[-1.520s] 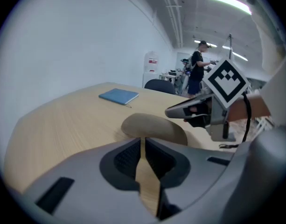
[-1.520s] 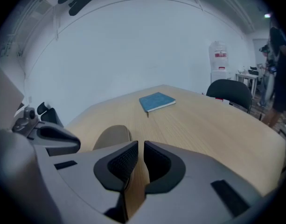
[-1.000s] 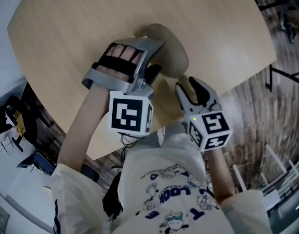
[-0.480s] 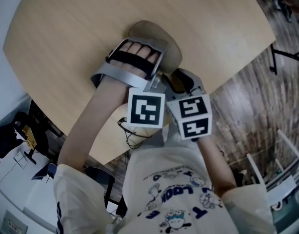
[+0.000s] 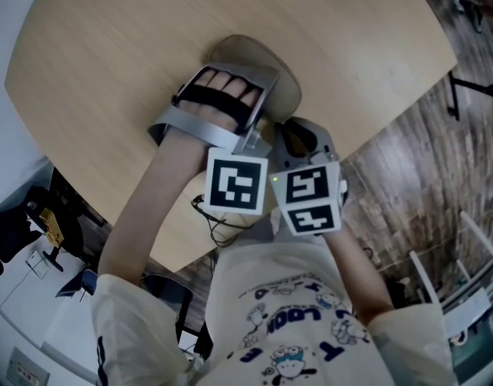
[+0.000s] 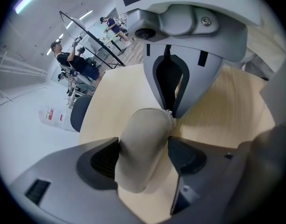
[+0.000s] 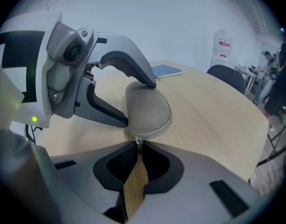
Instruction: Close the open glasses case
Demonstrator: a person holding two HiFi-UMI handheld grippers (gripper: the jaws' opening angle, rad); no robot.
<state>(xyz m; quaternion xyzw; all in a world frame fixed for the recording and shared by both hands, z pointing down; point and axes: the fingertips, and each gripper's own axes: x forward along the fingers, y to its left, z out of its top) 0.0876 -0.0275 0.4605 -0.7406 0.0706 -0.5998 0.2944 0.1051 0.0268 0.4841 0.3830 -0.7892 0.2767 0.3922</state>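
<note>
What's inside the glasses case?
You can't see inside. The glasses case lies lid-down on the table, so only its tan shell shows. The left gripper clamps its sides, and the right gripper pinches the zipper pull.

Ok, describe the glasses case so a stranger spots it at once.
On the wooden table, near the person's edge, the glasses case sits clamped in the left gripper, its zip pull pinched by the right gripper. It is tan and rounded, unlike the flat blue notebook beyond.
</note>
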